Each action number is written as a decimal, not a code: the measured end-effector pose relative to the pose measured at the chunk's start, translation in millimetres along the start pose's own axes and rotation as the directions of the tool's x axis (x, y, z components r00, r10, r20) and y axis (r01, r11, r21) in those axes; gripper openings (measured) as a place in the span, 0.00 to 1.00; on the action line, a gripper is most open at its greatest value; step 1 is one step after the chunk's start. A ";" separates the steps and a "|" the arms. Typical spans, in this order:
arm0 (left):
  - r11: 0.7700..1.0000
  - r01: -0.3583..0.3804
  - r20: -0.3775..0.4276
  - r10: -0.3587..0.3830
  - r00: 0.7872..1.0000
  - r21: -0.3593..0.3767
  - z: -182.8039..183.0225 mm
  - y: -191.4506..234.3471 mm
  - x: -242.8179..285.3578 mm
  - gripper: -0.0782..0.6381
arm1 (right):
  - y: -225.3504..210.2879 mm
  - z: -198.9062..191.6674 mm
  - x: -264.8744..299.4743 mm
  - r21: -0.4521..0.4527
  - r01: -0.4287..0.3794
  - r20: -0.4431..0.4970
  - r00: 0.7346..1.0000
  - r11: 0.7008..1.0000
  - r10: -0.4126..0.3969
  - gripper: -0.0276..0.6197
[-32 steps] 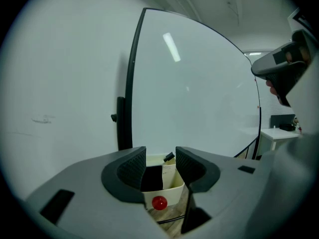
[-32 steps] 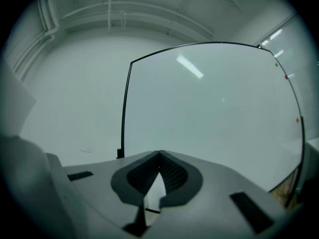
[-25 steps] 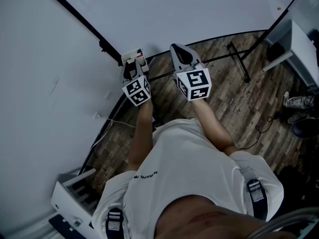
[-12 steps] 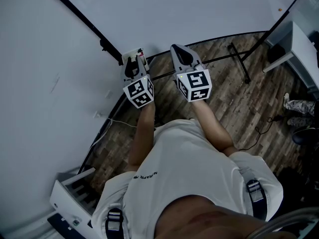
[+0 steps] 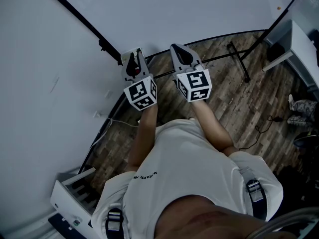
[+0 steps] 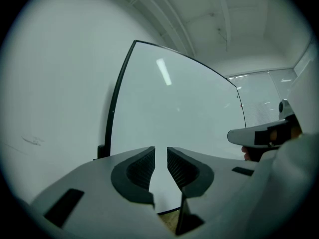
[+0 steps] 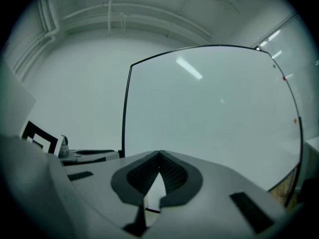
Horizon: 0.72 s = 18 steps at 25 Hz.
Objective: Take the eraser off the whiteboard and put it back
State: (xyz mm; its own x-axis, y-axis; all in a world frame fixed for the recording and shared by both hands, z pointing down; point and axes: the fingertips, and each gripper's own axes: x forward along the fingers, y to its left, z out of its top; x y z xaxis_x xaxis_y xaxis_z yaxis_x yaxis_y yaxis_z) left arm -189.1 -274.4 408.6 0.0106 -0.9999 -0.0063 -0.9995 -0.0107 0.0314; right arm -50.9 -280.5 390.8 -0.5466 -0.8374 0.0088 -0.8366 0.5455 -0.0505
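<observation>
Grey left tongs [image 6: 160,152] narrow, just closing on nothing; right tongs [image 7: 159,157] pinched shut. We'd reopen left before the eraser.

Dim, bluish, soft light; wide-angle views bend and darken at edges.
</observation>
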 end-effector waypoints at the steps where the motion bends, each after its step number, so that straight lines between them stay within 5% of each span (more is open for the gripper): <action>1: 1.000 0.002 0.006 -0.002 1.000 0.009 1.7 -1.8 -0.5 0.22 | 0.3 0.0 -0.1 0.000 -0.001 0.001 1.000 1.000 0.001 0.05; 18: 0.998 0.048 0.075 -0.050 0.996 0.033 28.7 -32.1 -12.3 0.14 | 2.0 6.7 -4.0 -0.007 -0.014 0.018 1.000 1.000 0.014 0.05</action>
State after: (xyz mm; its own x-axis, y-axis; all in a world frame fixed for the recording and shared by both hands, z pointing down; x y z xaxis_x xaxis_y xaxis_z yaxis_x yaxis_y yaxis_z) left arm -158.1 -261.6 379.0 0.0585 -0.9949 -0.0827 -0.9983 -0.0585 -0.0024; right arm -50.1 -276.3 384.0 -0.5576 -0.8301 -0.0097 -0.8291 0.5574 -0.0432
